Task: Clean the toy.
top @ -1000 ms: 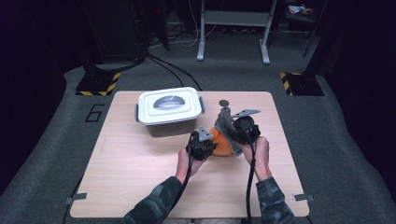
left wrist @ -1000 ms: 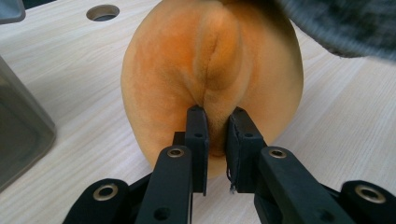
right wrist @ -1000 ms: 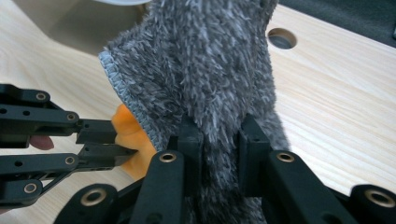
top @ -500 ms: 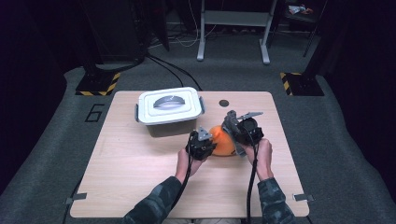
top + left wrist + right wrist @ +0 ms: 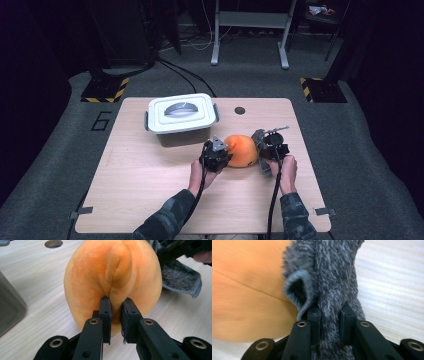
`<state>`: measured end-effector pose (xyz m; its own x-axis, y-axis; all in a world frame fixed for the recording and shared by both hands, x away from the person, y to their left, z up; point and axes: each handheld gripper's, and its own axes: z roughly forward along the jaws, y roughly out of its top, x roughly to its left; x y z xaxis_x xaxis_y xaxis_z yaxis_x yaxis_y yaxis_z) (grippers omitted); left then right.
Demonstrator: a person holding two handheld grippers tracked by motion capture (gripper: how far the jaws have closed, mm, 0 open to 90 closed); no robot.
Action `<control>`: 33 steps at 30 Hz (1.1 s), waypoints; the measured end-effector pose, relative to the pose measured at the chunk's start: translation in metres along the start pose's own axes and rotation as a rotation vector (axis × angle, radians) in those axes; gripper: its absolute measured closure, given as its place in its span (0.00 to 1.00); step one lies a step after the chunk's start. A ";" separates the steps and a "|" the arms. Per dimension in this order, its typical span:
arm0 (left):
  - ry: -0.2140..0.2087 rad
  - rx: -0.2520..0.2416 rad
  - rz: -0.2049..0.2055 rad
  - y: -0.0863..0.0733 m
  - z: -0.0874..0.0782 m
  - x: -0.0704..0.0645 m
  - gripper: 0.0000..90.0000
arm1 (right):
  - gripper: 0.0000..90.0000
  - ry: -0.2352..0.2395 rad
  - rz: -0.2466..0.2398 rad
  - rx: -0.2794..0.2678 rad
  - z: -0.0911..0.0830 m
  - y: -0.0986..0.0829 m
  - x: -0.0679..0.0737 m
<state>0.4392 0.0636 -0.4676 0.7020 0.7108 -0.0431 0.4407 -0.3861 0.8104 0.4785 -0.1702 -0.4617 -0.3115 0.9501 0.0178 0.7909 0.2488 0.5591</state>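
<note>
Underneath everything lies a pale wood-grain worktop (image 5: 150,185) with a small round hole (image 5: 239,110) near its far edge, standing on grey carpet (image 5: 60,165) marked with a "6" at the left. Around it the room is dark: black-and-yellow striped blocks (image 5: 105,90) sit at the far corners, cables run across the floor, and a grey metal frame (image 5: 250,30) stands behind.

On the far-left part of the worktop rests a grey lidded box (image 5: 181,119), just beyond the left gripper and close to it.

An orange plush toy (image 5: 241,150) sits right of centre on the worktop, between the two grippers. The left gripper (image 5: 115,312) has its jaws nearly together, pinching a soft ridge at the plush's near side. The right gripper (image 5: 329,320) is clamped on a grey fuzzy fabric piece (image 5: 332,285), which presses against the plush's right flank. In the left gripper view that fabric (image 5: 180,277) lies on the wood beside the plush, partly under the other gripper
</note>
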 end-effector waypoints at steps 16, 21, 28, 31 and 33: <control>0.004 -0.001 -0.006 -0.001 0.000 -0.001 0.89 | 0.83 0.059 -0.120 -0.190 -0.062 0.023 0.036; 0.006 0.004 -0.004 -0.001 -0.001 0.000 0.89 | 0.83 0.089 -0.200 -0.199 -0.060 0.030 0.062; 0.004 -0.001 -0.005 -0.001 0.000 0.000 0.88 | 0.83 0.084 -0.191 -0.180 -0.053 0.030 0.060; 0.001 -0.001 -0.010 -0.001 0.000 0.000 0.88 | 0.83 0.062 -0.176 -0.171 -0.052 0.028 0.054; 0.003 0.000 -0.010 -0.001 0.000 0.000 0.88 | 0.83 0.058 -0.161 -0.164 -0.050 0.026 0.049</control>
<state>0.4389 0.0645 -0.4686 0.6957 0.7166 -0.0497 0.4478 -0.3785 0.8100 0.4572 -0.1271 -0.4045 -0.4603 0.8870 -0.0372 0.6341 0.3578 0.6855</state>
